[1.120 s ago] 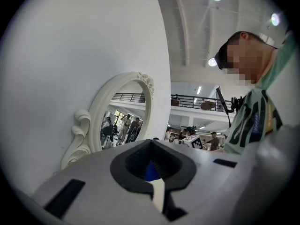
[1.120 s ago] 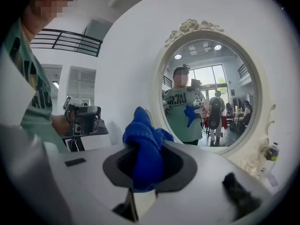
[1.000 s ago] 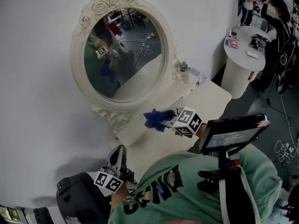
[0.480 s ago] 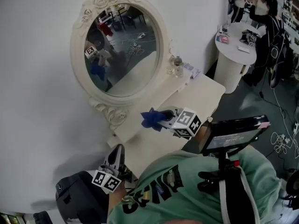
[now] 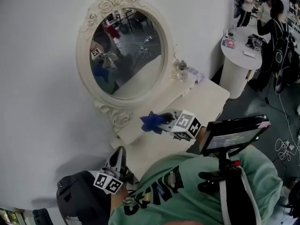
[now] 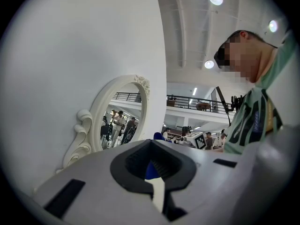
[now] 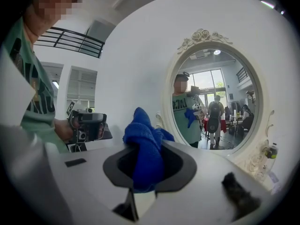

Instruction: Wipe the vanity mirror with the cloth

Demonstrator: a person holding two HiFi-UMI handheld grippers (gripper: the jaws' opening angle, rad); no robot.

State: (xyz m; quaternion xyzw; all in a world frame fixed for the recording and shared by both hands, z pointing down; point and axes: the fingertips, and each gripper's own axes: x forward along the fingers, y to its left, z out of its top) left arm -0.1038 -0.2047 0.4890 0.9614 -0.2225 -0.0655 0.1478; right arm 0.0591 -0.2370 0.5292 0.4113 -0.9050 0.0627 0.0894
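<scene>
— Since a moment ago our right gripper (image 5: pixel 161 121) has edged a little closer to the foot of the mirror (image 5: pixel 129 55), hasn't it?

— Yes, we see it nearer the carved frame (image 5: pixel 121 119) now, and it hangs over the pale table (image 5: pixel 206 100). Our left gripper (image 5: pixel 118 154) has stayed low, close to our chest.

— What do our right jaws hold?

— They are clamped on the blue cloth (image 5: pixel 150 122). We see it bunched between them in the right gripper view, with a tuft sticking out past the tips.

— Does the cloth reach the glass?

— No, it is apart from it, in front of the lower frame. We see the cloth reflected in the glass.

— And our left jaws?

— They are pressed together with nothing between them. The blue we see past them is the cloth in our other gripper. They point up along the white wall (image 5: pixel 37 102).

— Anything else on the table?

— We see a small clear bottle (image 5: pixel 183 71) standing just beside the mirror's right edge.
</scene>
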